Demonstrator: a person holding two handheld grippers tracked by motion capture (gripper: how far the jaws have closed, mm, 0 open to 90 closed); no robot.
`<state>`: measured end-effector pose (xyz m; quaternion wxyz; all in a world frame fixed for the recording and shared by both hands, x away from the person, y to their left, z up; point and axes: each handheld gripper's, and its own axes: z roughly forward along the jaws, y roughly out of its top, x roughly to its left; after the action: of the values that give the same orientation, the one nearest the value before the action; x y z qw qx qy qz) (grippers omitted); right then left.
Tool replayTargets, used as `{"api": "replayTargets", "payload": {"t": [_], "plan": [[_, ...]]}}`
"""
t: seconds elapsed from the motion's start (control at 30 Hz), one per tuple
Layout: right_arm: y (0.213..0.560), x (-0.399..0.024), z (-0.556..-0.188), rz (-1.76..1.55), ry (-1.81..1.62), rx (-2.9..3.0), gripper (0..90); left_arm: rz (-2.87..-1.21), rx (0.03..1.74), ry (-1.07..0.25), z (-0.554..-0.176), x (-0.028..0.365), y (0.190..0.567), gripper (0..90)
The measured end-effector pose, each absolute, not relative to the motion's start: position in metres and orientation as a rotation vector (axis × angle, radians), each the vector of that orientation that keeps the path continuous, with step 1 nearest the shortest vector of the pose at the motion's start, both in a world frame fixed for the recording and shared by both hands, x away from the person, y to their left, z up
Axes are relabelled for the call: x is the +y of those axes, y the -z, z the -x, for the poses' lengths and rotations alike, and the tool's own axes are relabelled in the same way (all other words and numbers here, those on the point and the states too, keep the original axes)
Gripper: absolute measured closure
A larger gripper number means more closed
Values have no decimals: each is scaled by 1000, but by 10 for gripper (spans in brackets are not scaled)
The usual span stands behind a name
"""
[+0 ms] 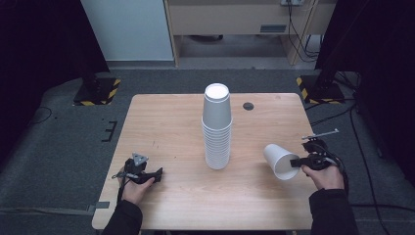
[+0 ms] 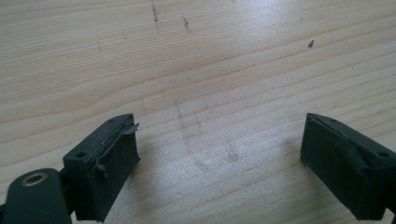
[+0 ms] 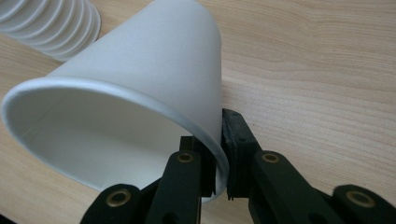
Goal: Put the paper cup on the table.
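Pinching the rim of a white cup [image 1: 280, 160], the right gripper [image 1: 299, 161] holds it tipped, base toward ten o'clock, mouth toward the hand. The cup stack [image 1: 217, 126] stands at ten o'clock, nearer this hand. The left gripper [image 1: 151, 175] rests spread wide, empty.

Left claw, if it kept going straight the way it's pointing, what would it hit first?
Most likely bare wood: the left claw stands open, angled down at the table, with nothing between its jaws or ahead. How far off is unclear.
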<state>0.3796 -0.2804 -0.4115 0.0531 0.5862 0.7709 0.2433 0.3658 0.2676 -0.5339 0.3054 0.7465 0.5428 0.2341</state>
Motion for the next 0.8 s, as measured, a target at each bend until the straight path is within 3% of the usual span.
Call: {"api": "replayTargets", "payload": {"t": [0.8], "plan": [[411,-279,-403,-1817,-492,2540,850,-1971,1438,-607,-366,267,535,86]]}}
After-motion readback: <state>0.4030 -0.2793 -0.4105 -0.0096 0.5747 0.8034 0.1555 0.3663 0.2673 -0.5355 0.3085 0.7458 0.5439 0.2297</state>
